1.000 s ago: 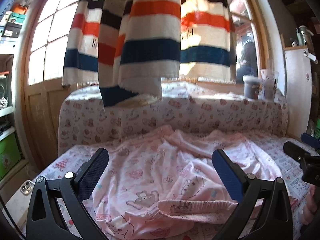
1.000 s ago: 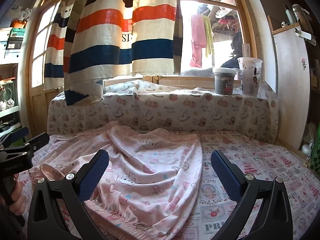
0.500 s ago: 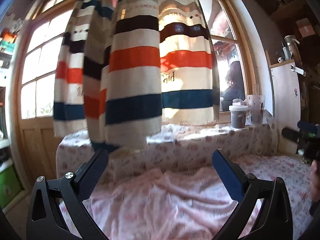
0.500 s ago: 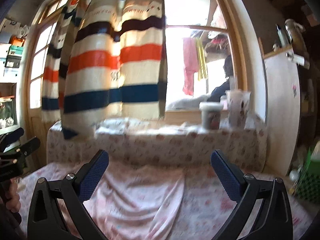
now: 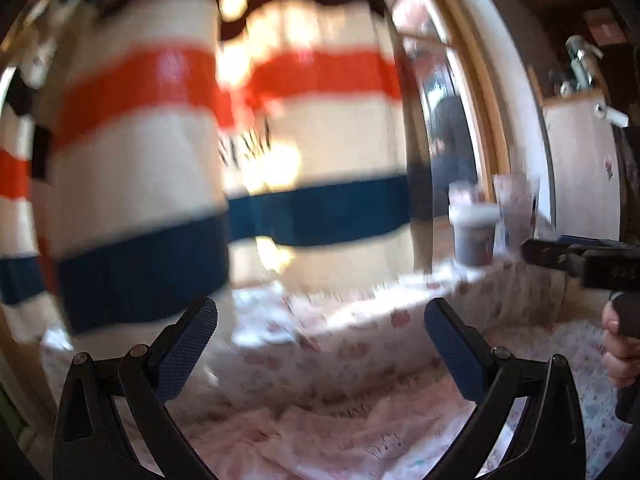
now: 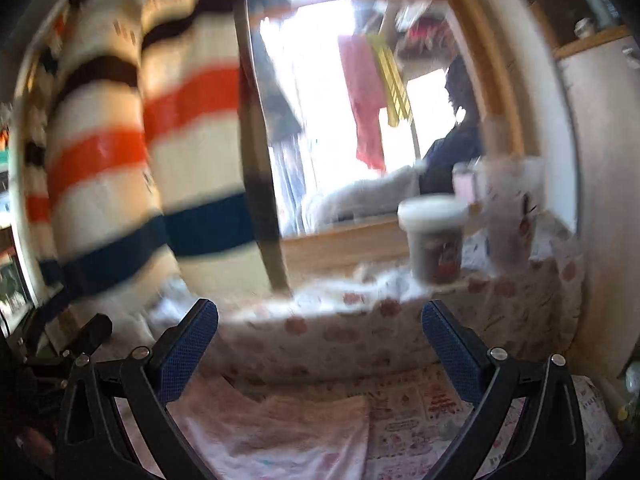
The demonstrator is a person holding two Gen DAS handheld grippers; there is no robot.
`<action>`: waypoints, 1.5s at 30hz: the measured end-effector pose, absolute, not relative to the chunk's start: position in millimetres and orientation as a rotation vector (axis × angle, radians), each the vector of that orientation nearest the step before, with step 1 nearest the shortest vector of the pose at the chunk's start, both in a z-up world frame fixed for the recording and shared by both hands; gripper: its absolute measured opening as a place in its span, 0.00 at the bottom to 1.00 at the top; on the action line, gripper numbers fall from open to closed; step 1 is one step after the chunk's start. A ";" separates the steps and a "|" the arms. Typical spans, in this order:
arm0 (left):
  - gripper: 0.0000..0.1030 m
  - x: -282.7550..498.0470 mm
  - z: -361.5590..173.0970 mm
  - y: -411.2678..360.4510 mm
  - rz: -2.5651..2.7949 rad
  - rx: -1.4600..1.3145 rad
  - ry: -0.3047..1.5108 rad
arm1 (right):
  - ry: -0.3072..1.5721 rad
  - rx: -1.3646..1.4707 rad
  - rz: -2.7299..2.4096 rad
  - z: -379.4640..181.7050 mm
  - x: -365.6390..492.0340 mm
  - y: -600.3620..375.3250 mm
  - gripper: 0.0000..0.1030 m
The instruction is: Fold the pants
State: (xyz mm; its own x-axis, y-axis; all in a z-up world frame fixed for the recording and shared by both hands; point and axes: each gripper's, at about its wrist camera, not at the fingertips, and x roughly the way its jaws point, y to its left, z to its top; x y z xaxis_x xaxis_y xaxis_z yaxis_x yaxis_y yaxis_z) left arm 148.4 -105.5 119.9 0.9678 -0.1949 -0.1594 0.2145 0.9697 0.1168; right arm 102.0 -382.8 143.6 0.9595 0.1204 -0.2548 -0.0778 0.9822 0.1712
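Blurred frames. Striped curtain [image 5: 160, 184] hangs over wood-framed window [image 6: 492, 92], bright daylight behind. Two cups [image 6: 436, 236] on the sill. Patterned bed cover [image 6: 360, 336] below. White cabinet [image 5: 580, 168] at right.

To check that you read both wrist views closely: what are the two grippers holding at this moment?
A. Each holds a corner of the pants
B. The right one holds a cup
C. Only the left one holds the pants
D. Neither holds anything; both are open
D: the left gripper and the right gripper both stand wide open with nothing between their fingers, and the pink pants lie below on the bed.
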 end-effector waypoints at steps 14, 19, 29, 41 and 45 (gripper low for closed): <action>1.00 243.4 18.2 -86.0 -0.169 0.025 0.433 | 0.712 0.245 0.092 -14.2 227.5 -399.3 0.71; 1.00 250.7 10.7 -69.8 -0.154 -0.052 0.480 | 0.778 0.306 0.109 -36.6 241.5 -405.2 0.56; 1.00 262.5 -13.8 -76.4 -0.112 -0.006 0.584 | 0.851 0.262 0.136 -52.8 256.4 -400.1 0.34; 0.84 311.4 -13.8 -77.5 -0.046 0.081 0.814 | 0.804 0.342 0.037 -38.5 240.4 -430.7 0.02; 0.75 324.2 -16.5 -73.1 -0.148 -0.028 0.910 | 0.821 0.366 -0.001 -31.6 233.6 -451.0 0.02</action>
State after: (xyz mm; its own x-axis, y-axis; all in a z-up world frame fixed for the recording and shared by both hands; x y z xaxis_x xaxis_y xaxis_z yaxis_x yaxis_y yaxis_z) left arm 324.2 -73.1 -16.5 0.6042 -0.1397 -0.7845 0.1163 0.9894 -0.0866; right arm 233.6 -451.0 -31.6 0.6853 0.1391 -0.7149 0.1415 0.9375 0.3180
